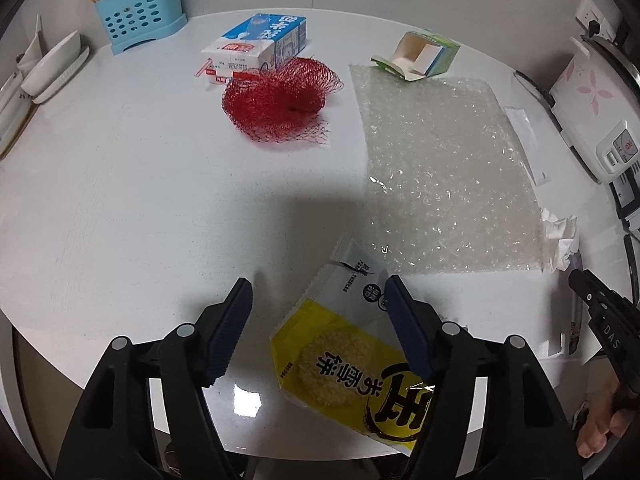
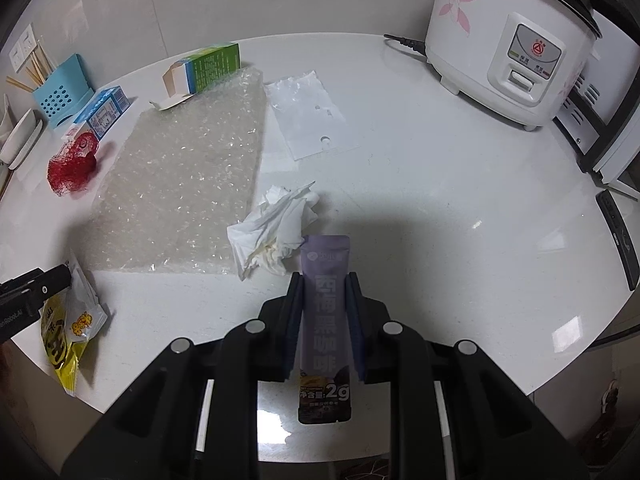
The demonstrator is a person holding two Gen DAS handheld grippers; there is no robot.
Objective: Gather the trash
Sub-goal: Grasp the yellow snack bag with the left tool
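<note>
My left gripper (image 1: 318,290) is open above the table's near edge. A yellow snack wrapper (image 1: 344,356) lies between its fingers, close against the right one; it also shows in the right wrist view (image 2: 66,332). My right gripper (image 2: 325,280) is shut on a purple coffee sachet (image 2: 325,320), held flat over the table edge. Other trash on the white table (image 1: 120,200): a sheet of bubble wrap (image 1: 444,168), a red mesh net (image 1: 276,100), a milk carton (image 1: 256,46), an open green box (image 1: 424,54), a crumpled tissue (image 2: 274,230) and a clear plastic bag (image 2: 308,114).
A blue chopstick holder (image 1: 136,20) and white dishes (image 1: 52,68) stand at the back left. A white rice cooker (image 2: 508,52) with its cord stands at the back right, next to an appliance (image 2: 608,120). A black remote (image 2: 618,236) lies at the right edge.
</note>
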